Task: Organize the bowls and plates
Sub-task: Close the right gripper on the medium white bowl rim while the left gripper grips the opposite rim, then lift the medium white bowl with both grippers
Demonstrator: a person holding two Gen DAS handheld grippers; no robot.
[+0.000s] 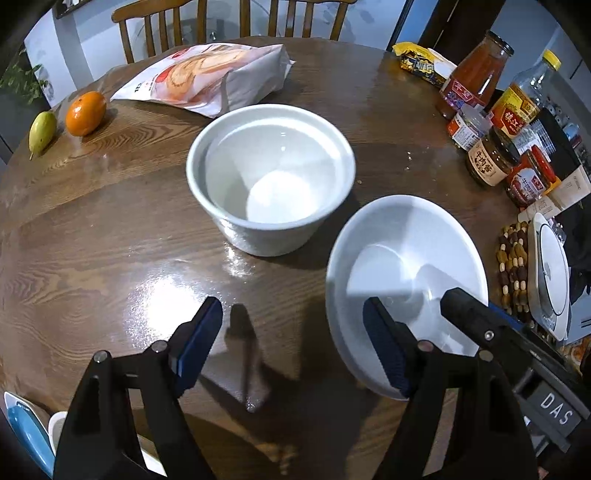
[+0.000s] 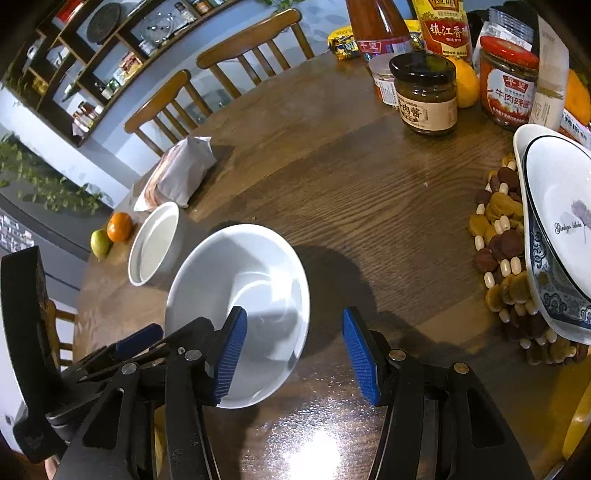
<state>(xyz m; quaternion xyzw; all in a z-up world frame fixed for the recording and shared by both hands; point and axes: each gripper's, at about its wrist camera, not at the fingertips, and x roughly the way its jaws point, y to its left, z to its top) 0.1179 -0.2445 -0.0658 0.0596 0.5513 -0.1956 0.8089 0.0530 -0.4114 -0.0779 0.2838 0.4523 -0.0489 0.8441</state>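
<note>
2 spread grippers, left gripper (image 1: 293, 349) and right gripper (image 2: 291, 356), flank the shallow bowl (image 2: 240, 314); glazed, slippery, breakable, so pinch its rim.

In the left wrist view, the right finger (image 1: 388, 354) of the left gripper covers the near rim of the shallow white bowl (image 1: 402, 273). At the table's right edge the picture cuts off the patterned plates (image 2: 554, 206). The small print on the jar labels (image 1: 484, 164) is unreadable.

gripper body (image 1: 554, 408): "DAS" | vinegar bottle (image 2: 443, 29): "镇江香" | dark-lidded jar (image 2: 424, 96): "肉酱" | plate (image 2: 561, 206): "Ginkgo biloba"
</note>
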